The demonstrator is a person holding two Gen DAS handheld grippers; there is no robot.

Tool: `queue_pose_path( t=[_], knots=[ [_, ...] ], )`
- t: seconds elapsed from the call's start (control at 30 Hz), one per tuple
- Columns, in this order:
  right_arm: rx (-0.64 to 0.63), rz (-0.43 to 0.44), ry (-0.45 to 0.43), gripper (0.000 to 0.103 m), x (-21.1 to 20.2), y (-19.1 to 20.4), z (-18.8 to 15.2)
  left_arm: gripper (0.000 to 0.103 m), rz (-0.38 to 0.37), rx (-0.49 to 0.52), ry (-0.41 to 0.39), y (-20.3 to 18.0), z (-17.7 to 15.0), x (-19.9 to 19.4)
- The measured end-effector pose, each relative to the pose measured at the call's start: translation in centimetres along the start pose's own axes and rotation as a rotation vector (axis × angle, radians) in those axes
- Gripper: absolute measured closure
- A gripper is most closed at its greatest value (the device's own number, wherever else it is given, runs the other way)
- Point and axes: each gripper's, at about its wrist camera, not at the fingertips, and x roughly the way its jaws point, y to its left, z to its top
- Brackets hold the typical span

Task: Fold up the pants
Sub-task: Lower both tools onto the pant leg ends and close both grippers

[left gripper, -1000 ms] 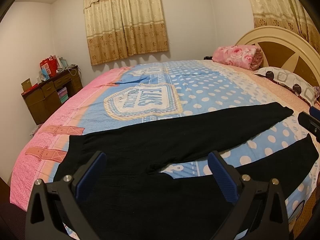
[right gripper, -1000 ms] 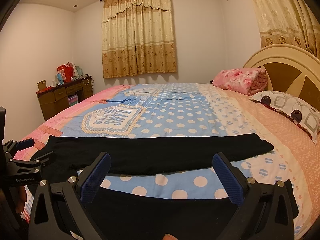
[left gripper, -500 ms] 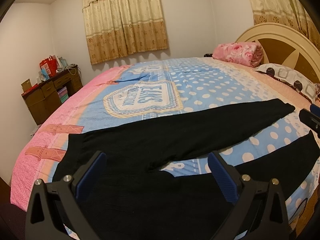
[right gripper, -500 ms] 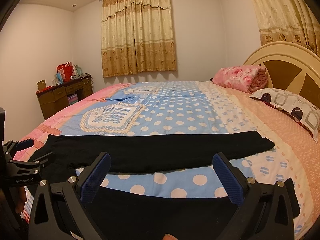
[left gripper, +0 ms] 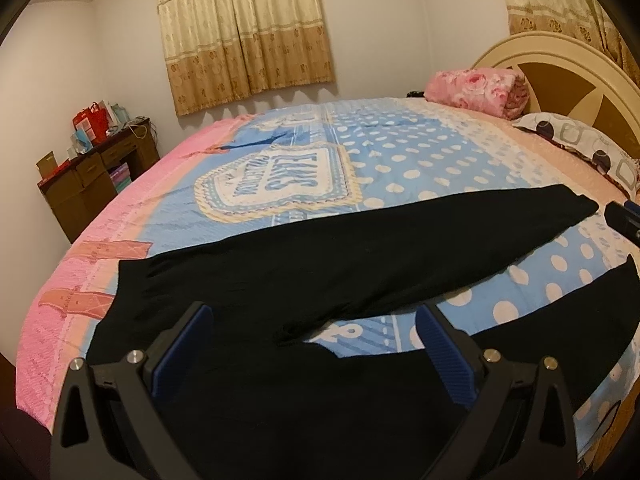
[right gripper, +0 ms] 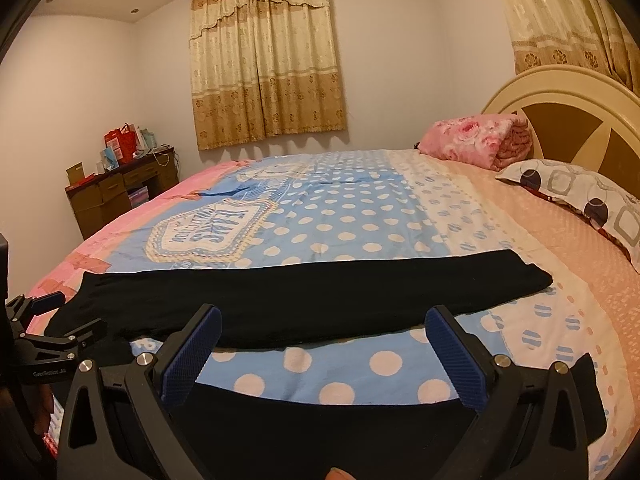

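Note:
Black pants (left gripper: 320, 264) lie flat on the bed, legs spread in a V, waist at the left, leg ends at the right. My left gripper (left gripper: 316, 328) is open and empty, hovering over the waist and crotch area. My right gripper (right gripper: 324, 332) is open and empty, above the near leg (right gripper: 360, 424) with the far leg (right gripper: 320, 296) stretched across ahead. The left gripper also shows at the left edge of the right wrist view (right gripper: 44, 332). A tip of the right gripper shows at the right edge of the left wrist view (left gripper: 624, 220).
The bed has a blue polka-dot and pink cover (left gripper: 400, 168). A rolled pink floral blanket (right gripper: 476, 140) and a patterned pillow (right gripper: 580, 196) lie by the cream headboard (right gripper: 560, 100). A wooden desk with clutter (right gripper: 120, 188) stands at the far left wall.
Both grippers have tilted down slightly and moved a little closer to the pants. Both stay open. The pants have not moved.

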Motion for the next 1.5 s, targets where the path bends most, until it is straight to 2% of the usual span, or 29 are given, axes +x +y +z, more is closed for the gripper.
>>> queue_pose_path(
  t=[0.13, 0.23, 0.4, 0.53, 0.7, 0.9, 1.0, 1.1, 1.13, 1.17, 1.27, 1.43, 1.5],
  knots=[
    [-0.023, -0.011, 0.026, 0.001, 1.2, -2.0, 0.4, 0.000, 0.011, 0.010, 0.008, 0.2, 1.1, 1.3],
    [-0.026, -0.044, 0.054, 0.001, 2.4, -5.6, 1.4, 0.000, 0.042, 0.017, 0.008, 1.3, 2.2, 2.6],
    [-0.012, -0.183, 0.114, 0.001, 6.4, -15.0, 3.8, 0.000, 0.096, 0.008, 0.031, 4.3, 4.3, 5.4],
    [0.038, -0.247, 0.189, 0.001, 10.5, -21.8, 5.5, 0.000, 0.156, -0.003, 0.047, 6.9, 5.3, 7.9],
    [0.130, -0.241, 0.257, 0.001, 15.7, -28.0, 6.5, 0.000, 0.212, -0.042, 0.113, 10.6, 5.2, 11.1],
    [0.192, -0.175, 0.357, 0.002, 21.3, -30.9, 6.5, 0.000, 0.245, -0.107, 0.178, 15.2, 4.2, 12.7],
    [0.205, -0.187, 0.388, 0.002, 23.0, -31.7, 6.5, 0.000, 0.253, -0.136, 0.208, 17.6, 3.5, 13.1],
    [0.216, -0.162, 0.424, 0.012, 24.2, -32.0, 6.3, 0.000, 0.255, -0.156, 0.233, 20.0, 2.6, 13.3],
    [0.208, -0.163, 0.444, 0.019, 24.6, -32.0, 6.2, 0.000, 0.253, -0.162, 0.246, 20.6, 2.3, 13.4],
    [0.190, -0.167, 0.458, 0.020, 24.9, -31.8, 6.0, 0.000, 0.253, -0.171, 0.258, 21.4, 1.9, 13.5],
    [0.122, -0.185, 0.458, 0.020, 25.2, -31.0, 5.6, 0.000, 0.257, -0.195, 0.271, 23.2, 1.0, 13.5],
    [0.119, -0.170, 0.453, 0.028, 25.1, -31.1, 5.6, 0.000, 0.213, -0.223, 0.278, 24.9, 0.3, 14.1],
    [0.114, -0.170, 0.448, 0.029, 25.2, -31.0, 5.5, 0.000, 0.191, -0.232, 0.258, 25.2, 0.8, 14.3]
  ],
)
